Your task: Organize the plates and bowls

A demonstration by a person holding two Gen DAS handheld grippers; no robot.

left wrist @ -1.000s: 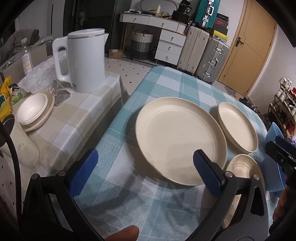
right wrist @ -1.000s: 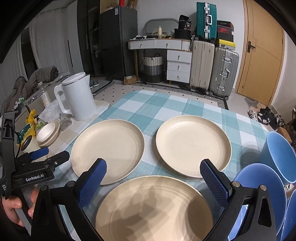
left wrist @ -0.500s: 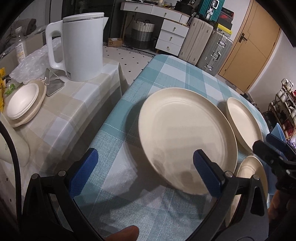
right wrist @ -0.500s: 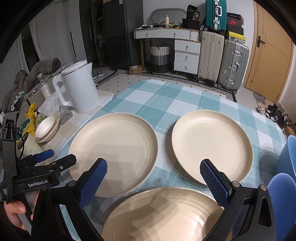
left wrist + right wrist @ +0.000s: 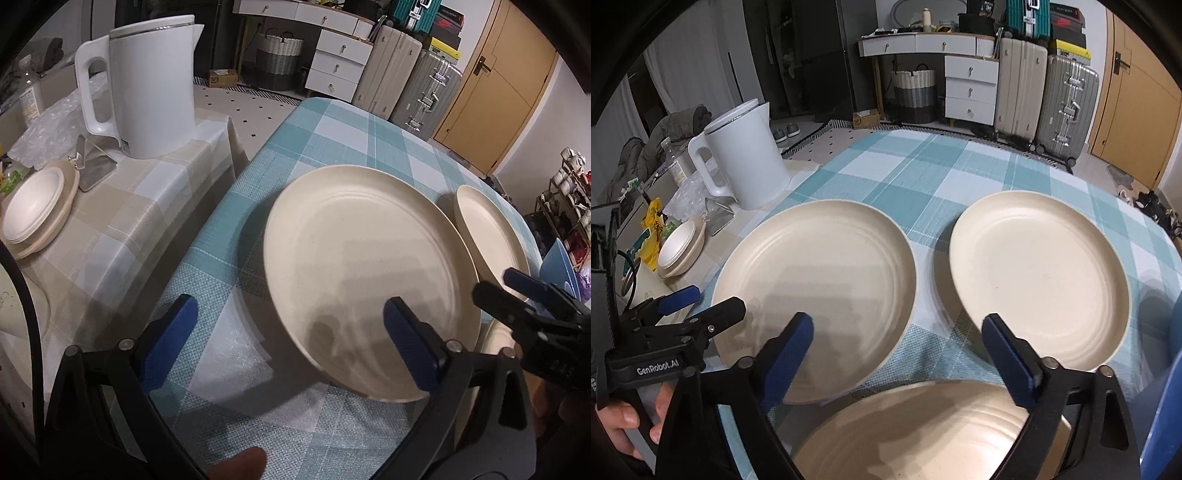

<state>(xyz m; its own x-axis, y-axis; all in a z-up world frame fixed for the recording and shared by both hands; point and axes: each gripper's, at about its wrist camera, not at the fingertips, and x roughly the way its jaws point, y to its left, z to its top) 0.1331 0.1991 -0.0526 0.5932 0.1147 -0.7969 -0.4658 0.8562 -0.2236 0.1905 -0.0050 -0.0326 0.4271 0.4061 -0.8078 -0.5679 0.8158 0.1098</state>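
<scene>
Three cream plates lie on the teal checked table. The left plate (image 5: 362,266) (image 5: 820,288) is just ahead of my open, empty left gripper (image 5: 291,343), whose right finger overlaps the plate's near rim. My left gripper also shows in the right wrist view (image 5: 701,304). The right plate (image 5: 1041,273) (image 5: 491,236) lies beyond my open, empty right gripper (image 5: 905,354). The near plate (image 5: 923,432) sits under the right gripper. A blue bowl (image 5: 559,262) (image 5: 1161,417) stands at the right edge.
A side table (image 5: 122,206) with a beige checked cloth stands to the left. It carries a white kettle (image 5: 147,85), stacked small cream dishes (image 5: 35,208) and a metal clip. Suitcases (image 5: 1045,99), drawers and a door are behind the table.
Both grippers have moved forward and lower toward the plates. The left plate now fills more of the left wrist view. Both grippers stay open.
</scene>
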